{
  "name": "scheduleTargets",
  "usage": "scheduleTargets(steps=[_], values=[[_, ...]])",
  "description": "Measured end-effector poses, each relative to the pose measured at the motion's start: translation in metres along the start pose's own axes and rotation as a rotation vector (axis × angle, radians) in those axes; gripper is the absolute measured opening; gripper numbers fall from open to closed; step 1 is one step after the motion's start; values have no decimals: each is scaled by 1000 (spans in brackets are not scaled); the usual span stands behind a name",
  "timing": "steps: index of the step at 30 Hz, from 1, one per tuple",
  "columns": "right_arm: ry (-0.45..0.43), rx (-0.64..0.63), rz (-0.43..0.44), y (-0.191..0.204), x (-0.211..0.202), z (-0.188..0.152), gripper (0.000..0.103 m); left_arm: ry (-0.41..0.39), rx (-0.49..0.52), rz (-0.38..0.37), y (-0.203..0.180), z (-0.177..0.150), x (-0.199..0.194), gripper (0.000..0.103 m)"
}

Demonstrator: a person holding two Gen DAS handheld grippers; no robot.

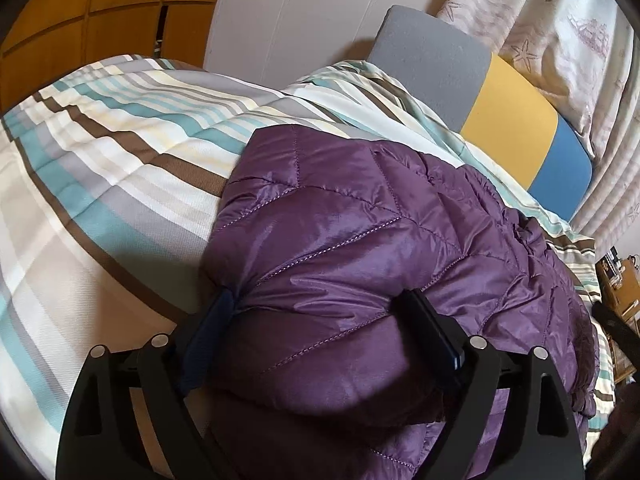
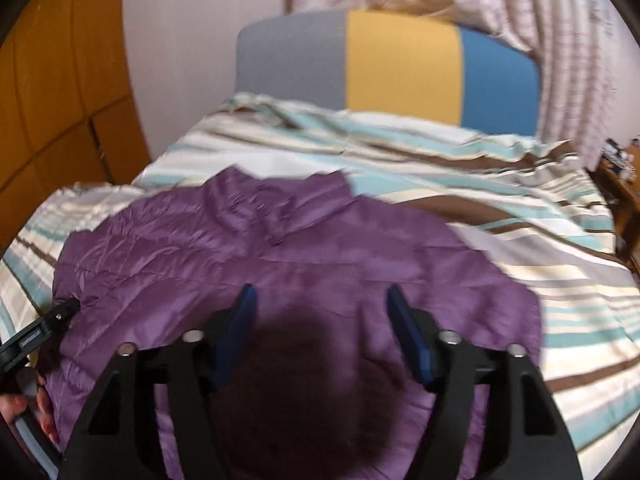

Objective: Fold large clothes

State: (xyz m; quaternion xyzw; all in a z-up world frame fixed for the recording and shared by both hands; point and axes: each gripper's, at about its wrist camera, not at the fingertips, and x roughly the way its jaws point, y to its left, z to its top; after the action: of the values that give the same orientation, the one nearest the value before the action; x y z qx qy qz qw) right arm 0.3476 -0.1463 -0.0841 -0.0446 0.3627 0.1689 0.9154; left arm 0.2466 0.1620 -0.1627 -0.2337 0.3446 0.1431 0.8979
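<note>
A purple quilted jacket (image 1: 360, 220) lies on the striped bed cover (image 1: 120, 140), folded into a thick puffy bundle. My left gripper (image 1: 318, 302) is at its near edge with the jaws wide. One finger is tucked at the jacket's left edge, the other rests on top, and a bulge of padding swells between them without a clear pinch. In the right wrist view the jacket (image 2: 280, 248) spreads across the cover, and my right gripper (image 2: 320, 300) hovers open above it, nothing between its fingers. The left gripper's tip (image 2: 60, 314) shows at the jacket's left edge.
A grey, yellow and blue headboard (image 2: 400, 64) stands at the far end of the bed, with patterned curtains (image 2: 560, 40) behind it. A wooden wardrobe (image 2: 60, 100) is to the left and a wooden side table (image 2: 624, 184) to the right. A person's hand (image 2: 12, 404) holds the left gripper.
</note>
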Motion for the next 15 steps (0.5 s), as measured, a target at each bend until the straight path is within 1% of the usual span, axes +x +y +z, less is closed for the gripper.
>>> scheduleTargets(steps=[2, 4, 5, 7, 8, 10, 11, 12, 13, 14, 15], values=[[50, 1, -9, 3, 18, -6, 57, 2, -1, -7, 0, -1, 0, 91], [88, 15, -32, -4, 29, -22, 58, 5, 3, -13, -1, 0, 2, 94], [92, 37, -14, -10, 34, -36, 59, 7, 8, -15, -2, 0, 2, 95], [50, 96, 29, -24, 31, -58, 59, 14, 25, -12, -4, 0, 4, 99], [44, 103, 25, -25, 30, -58, 59, 20, 36, -2, -6, 1, 6, 99], [57, 87, 11, -22, 32, -57, 60, 34, 62, 40, -12, 3, 6, 99], [57, 83, 6, -22, 33, -57, 60, 19, 83, 80, -16, 5, -2, 99], [55, 82, 3, -21, 34, -56, 60, -17, 89, 97, -20, 7, -13, 99], [53, 82, 3, -21, 35, -55, 60, -52, 85, 91, -23, 8, -22, 99], [52, 82, 3, -19, 35, -55, 61, -93, 80, 65, -28, 10, -33, 99], [51, 80, 1, -18, 36, -55, 61, -111, 90, 48, -35, 13, -40, 99]])
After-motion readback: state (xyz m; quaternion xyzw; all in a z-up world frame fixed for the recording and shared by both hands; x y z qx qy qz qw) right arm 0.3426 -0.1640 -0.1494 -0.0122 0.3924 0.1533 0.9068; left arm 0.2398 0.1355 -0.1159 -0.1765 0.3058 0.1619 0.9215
